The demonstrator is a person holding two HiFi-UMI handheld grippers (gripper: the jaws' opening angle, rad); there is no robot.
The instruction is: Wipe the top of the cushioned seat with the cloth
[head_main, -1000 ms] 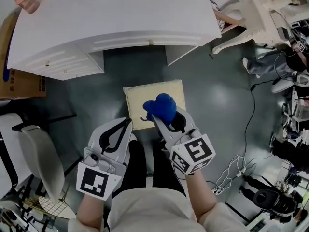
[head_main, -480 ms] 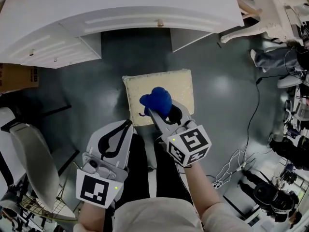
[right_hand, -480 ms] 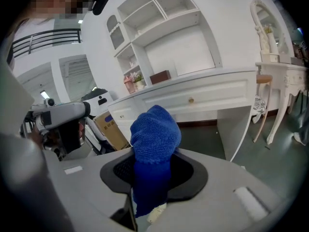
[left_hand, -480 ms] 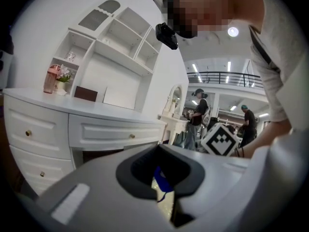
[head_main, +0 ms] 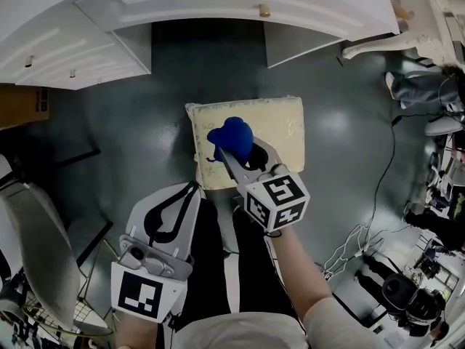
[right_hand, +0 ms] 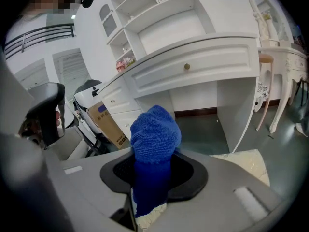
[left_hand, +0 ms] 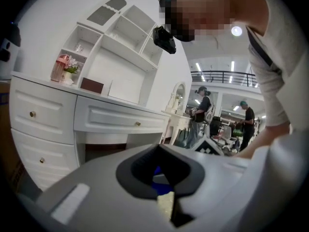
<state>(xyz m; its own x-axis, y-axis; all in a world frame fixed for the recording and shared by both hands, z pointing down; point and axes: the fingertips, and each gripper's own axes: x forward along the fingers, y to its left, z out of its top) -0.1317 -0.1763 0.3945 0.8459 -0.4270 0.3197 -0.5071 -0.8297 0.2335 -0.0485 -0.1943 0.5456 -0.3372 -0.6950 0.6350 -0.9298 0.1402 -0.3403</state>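
**Cloth in the claw, over the seat**

The right claw (head_main: 236, 151) is clamped on the blue cloth (head_main: 231, 137) – the right gripper view shows the cloth (right_hand: 154, 134) bunched upright between the jaws, its rounded top standing out past them. In the head view the cloth sits over the left part of the cream seat (head_main: 272, 129); whether it touches the cushion cannot be told. The left claw (head_main: 193, 188) has its jaws together with nothing between them, and it is just off the seat's near left corner. The seat stands on the dark floor (head_main: 145, 129), in front of the knee gap of the white bench (head_main: 218, 2) with drawers. A cardboard box (head_main: 18, 104) is at the far left – beside the bench.
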